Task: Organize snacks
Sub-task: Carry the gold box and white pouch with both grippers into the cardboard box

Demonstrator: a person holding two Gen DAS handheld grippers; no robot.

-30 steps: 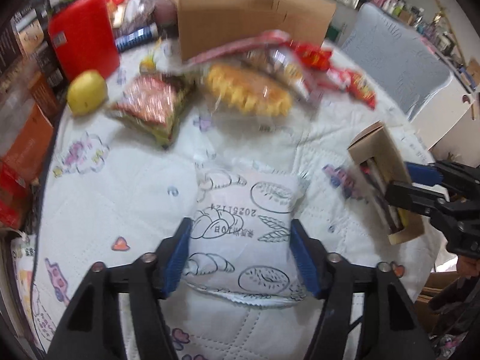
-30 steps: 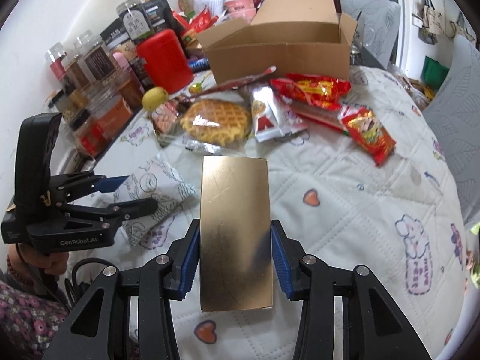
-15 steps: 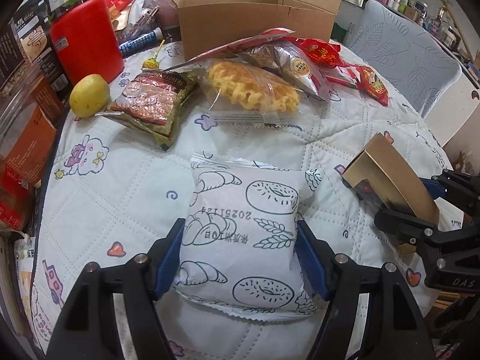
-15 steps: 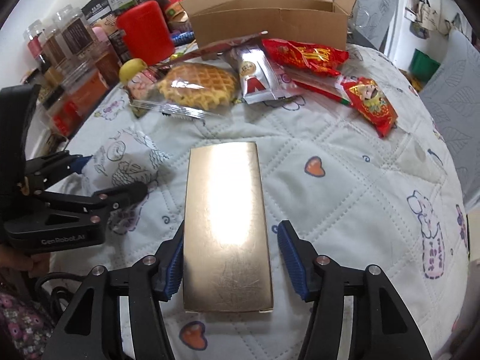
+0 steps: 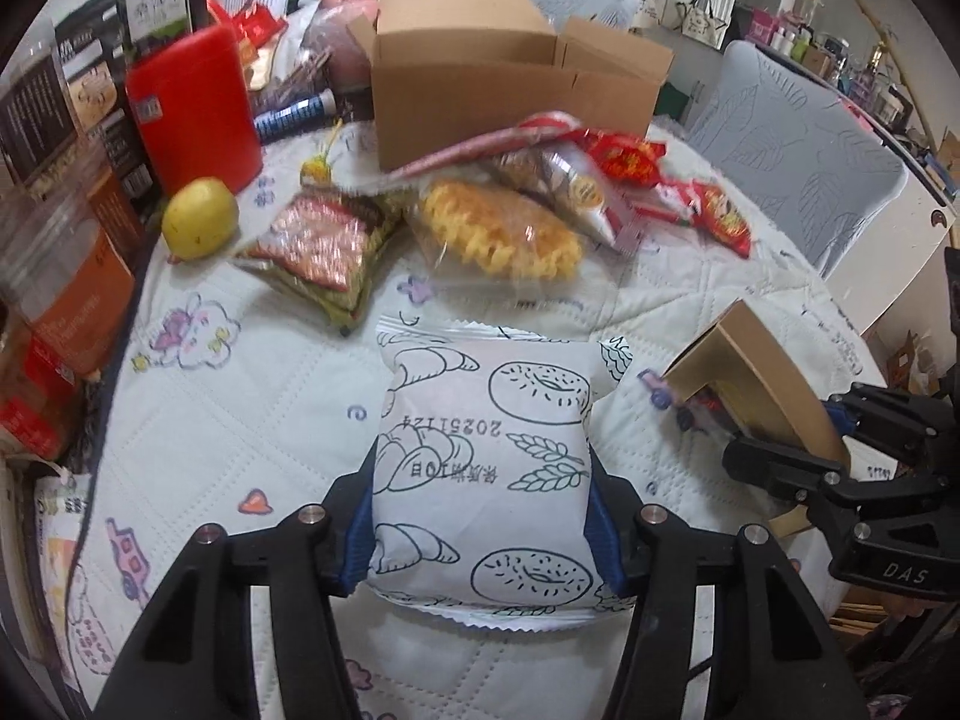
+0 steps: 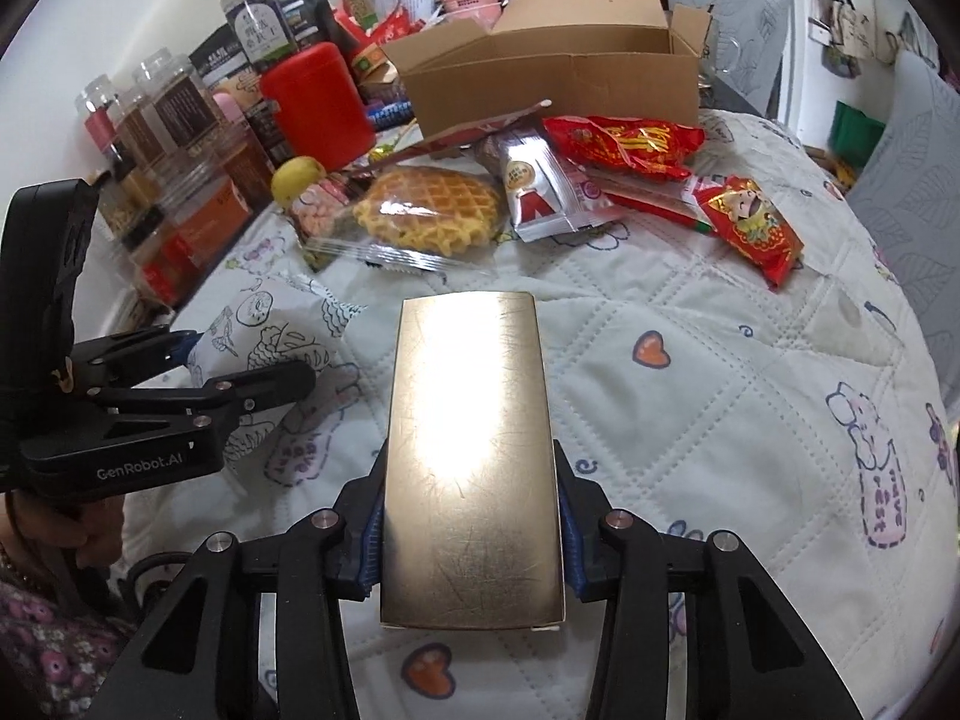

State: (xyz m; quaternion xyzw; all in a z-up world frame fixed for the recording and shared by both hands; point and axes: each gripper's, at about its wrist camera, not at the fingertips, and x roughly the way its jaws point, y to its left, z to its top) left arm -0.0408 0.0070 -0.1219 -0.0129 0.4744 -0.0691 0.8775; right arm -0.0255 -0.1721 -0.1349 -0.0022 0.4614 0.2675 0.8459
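Right now we have both grippers loaded. Our left gripper (image 5: 480, 516) is clamped on a white bread packet (image 5: 483, 462) printed with croissants and doughnuts, its blue pads (image 5: 358, 534) pressing the packet's two sides. The packet's far end reaches out over the quilt (image 5: 240, 396); whether it rests on the cloth or hangs just above it we cannot tell. Our right gripper (image 6: 471, 531) is clamped on a flat gold box (image 6: 471, 456), the pads tight against its long edges, glare washing out its top face.

From the left wrist view, the gold box (image 5: 762, 384) sits to the right of the packet, tilted, held by the other gripper. From the right wrist view, the packet (image 6: 270, 348) is at the left, near the box but apart from it.

Farther off on the quilt lies a row of snacks: a waffle (image 6: 435, 210) in clear wrap, a red-and-green pack (image 5: 324, 246) to its left, a silver sachet (image 6: 540, 186) to its right, and red packets (image 6: 636, 144) beyond, one more (image 6: 750, 228) further right. A lemon (image 5: 200, 217) lies at the far left beside a red canister (image 5: 192, 108). Behind the snacks stands an open carton (image 6: 558, 78), flaps up. Jars (image 6: 174, 120) crowd the left edge.
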